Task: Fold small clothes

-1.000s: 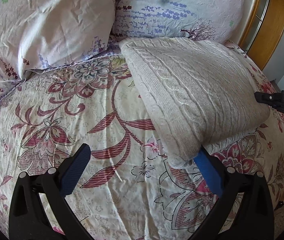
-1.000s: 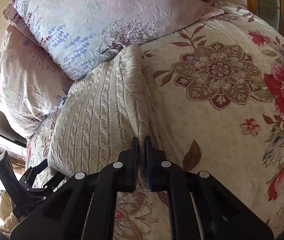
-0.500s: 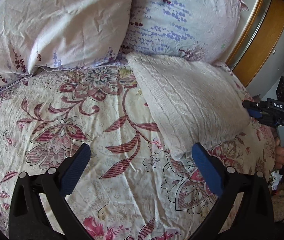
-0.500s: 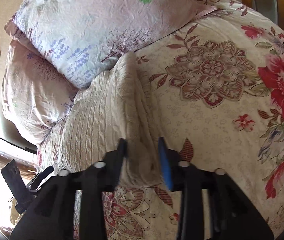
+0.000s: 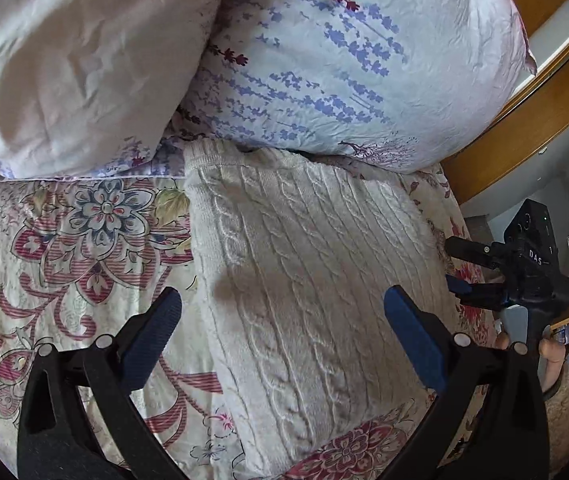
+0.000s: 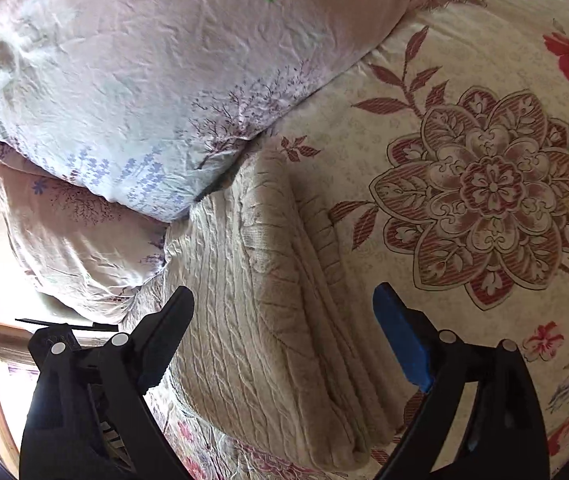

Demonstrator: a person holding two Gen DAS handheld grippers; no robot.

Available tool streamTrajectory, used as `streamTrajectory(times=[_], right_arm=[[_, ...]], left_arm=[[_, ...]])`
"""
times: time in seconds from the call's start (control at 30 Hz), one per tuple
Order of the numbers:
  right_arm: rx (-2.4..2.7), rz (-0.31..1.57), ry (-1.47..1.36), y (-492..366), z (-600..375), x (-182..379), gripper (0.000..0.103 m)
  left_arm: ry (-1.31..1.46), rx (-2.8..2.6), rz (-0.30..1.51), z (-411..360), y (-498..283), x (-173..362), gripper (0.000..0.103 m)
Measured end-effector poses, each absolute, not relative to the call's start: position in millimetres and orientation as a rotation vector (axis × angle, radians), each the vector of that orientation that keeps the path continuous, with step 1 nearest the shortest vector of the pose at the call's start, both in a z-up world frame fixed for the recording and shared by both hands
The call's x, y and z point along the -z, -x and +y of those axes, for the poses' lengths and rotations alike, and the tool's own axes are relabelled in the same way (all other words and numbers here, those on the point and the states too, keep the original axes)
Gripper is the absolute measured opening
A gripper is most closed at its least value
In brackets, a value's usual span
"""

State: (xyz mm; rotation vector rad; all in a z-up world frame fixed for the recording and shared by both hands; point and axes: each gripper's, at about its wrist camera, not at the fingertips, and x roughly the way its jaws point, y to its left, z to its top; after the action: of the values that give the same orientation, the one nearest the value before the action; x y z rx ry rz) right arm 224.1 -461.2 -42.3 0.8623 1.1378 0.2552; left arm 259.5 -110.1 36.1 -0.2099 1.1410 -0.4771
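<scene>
A cream cable-knit sweater (image 5: 304, 288) lies folded in a rectangle on the floral bedspread (image 5: 64, 248), its far end against the pillows. My left gripper (image 5: 284, 320) is open and empty, its fingers astride the sweater's near part, above it. My right gripper (image 6: 284, 320) is open and empty over the sweater's stacked folded edge (image 6: 284, 300). The right gripper also shows in the left wrist view (image 5: 484, 272) at the sweater's right side, jaws apart.
Two pillows (image 5: 344, 60) (image 5: 64, 60) lie at the head of the bed, touching the sweater. A wooden bed frame (image 5: 524, 120) is at the right. The bedspread (image 6: 484, 184) spreads to the right of the sweater.
My right gripper opened and let go of the sweater's edge. My left gripper moved right and forward, from beside the sweater's corner to over it. The sweater now lies nearer the pillows.
</scene>
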Motion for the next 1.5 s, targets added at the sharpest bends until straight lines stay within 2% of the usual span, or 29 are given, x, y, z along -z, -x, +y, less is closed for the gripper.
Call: streamTrajectory(times=[0.2,0.37,0.4,0.43,0.47,0.73,0.8,0.83,0.87,0.93,1.27,1.37,1.5], right_arm=[[-0.298,1.19,-0.903,-230.5,-455.3,63.1,0.094],[-0.41,1.173,-0.976,-231.1,-449.3,73.1,0.092],[-0.421,1.176,-0.979,-231.5,-447.2,75.5,0.092],[-0.43,1.168,-0.977,-231.9,-446.1,76.6,0.091],[-0.44,1.165,-0.974,-232.1,-444.6,77.6,0.089],[-0.483,1.115,-1.011,-227.7,-445.7,85.7,0.08],[-0.492,1.105,-1.015,-227.7,-448.7,85.8,0.076],[-0.5,1.11,-1.017,-227.6,-448.6,88.0,0.069],[-0.505,1.116,-1.02,-227.1,-448.4,90.7,0.062],[-0.502,1.102,-1.013,-225.9,-443.9,92.4,0.06],[-0.505,1.094,-1.012,-219.5,-452.2,94.0,0.058],[-0.514,1.076,-1.023,-215.9,-449.7,95.5,0.049],[-0.521,1.047,-1.03,-214.3,-445.9,92.1,0.044]], left_arm=[[0.288,0.432,1.262,-106.8,-280.7,-0.3,0.101],[0.42,0.488,1.272,-99.3,-284.2,9.9,0.097],[0.424,0.486,1.263,-97.3,-281.9,9.2,0.095],[0.435,0.496,1.263,-98.1,-281.1,9.9,0.086],[0.448,0.507,1.267,-99.7,-281.8,11.2,0.083],[0.268,0.441,1.206,-138.2,-276.1,5.7,0.071],[0.22,0.424,1.196,-153.3,-277.6,3.2,0.069],[0.205,0.419,1.193,-156.9,-277.9,2.4,0.068],[0.197,0.417,1.191,-158.9,-278.4,2.0,0.068],[0.195,0.418,1.191,-162.0,-280.0,1.8,0.066],[0.221,0.419,1.195,-143.2,-276.3,-0.1,0.066],[0.245,0.419,1.178,-129.1,-272.6,-2.0,0.056],[0.284,0.427,1.163,-116.5,-271.0,-5.7,0.041]])
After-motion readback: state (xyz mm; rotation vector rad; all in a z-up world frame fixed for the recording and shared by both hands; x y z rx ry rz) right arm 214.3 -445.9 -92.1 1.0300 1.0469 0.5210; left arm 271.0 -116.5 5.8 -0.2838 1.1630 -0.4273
